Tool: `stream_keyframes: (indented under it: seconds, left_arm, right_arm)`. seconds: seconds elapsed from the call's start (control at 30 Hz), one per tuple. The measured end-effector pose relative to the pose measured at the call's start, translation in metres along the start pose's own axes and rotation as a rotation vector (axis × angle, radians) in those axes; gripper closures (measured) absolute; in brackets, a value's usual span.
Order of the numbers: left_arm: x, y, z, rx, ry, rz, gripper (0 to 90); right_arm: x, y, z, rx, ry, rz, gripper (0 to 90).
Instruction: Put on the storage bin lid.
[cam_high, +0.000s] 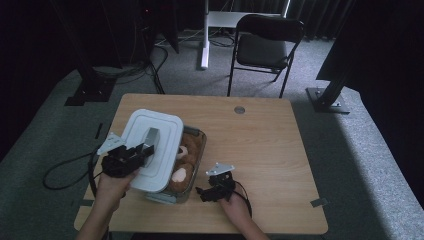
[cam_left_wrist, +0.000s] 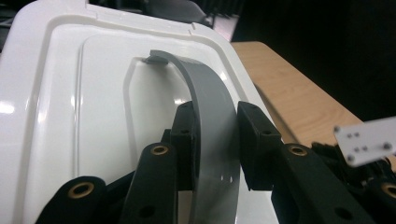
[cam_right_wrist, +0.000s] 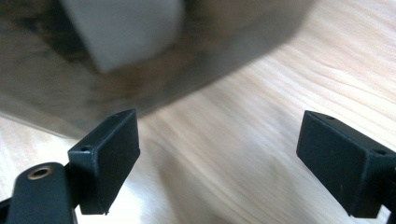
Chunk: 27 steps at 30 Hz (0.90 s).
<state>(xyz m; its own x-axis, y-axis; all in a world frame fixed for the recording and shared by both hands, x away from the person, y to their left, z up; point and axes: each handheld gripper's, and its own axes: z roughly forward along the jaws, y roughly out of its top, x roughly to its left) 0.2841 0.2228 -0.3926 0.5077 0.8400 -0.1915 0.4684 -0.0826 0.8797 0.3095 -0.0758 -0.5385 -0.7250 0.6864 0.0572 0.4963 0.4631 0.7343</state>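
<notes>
Lid (cam_high: 150, 148), white, held tilted over the clear container (cam_high: 192, 167) near the desk's (cam_high: 270, 150) left front edge, its grey handle (cam_left_wrist: 210, 126) clenched between the left gripper's (cam_left_wrist: 215, 140) jaws. Brown stuffed toy (cam_high: 186, 165) uncovered on the container's right side. Right gripper (cam_right_wrist: 219, 158) released, jaws wide over bare wood just right of the container; open desk toward the right edge and far corners.

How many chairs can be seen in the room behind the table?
1. A black folding chair stands on the grey carpet beyond the far edge of the table, a little right of its middle. The dark sides of the room could hide others.
</notes>
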Motion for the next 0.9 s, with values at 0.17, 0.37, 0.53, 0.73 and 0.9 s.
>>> stream_keyframes:
  seconds: [0.17, 0.37, 0.53, 0.73, 0.9]
  left_arm:
    - [-0.016, 0.001, 0.021, 0.027, -0.058, 0.003, 70.9]
    - [-0.024, 0.0, 0.039, 0.048, -0.084, -0.015, 71.0]
    - [-0.027, -0.003, 0.049, 0.069, -0.089, -0.028, 71.0]
    - [-0.027, -0.004, 0.056, 0.102, -0.094, -0.031, 70.8]
    - [-0.025, -0.005, 0.056, 0.106, -0.091, -0.045, 70.7]
  right_arm:
    - [-0.02, -0.006, -0.013, -0.022, -0.031, 0.073, 12.6]
    - [-0.036, -0.008, -0.025, -0.05, -0.065, 0.112, 12.6]
    - [-0.041, -0.008, -0.029, -0.06, -0.076, 0.122, 12.6]
    - [-0.042, -0.009, -0.028, -0.053, -0.082, 0.123, 12.6]
    - [-0.041, -0.009, -0.028, -0.052, -0.085, 0.123, 12.6]
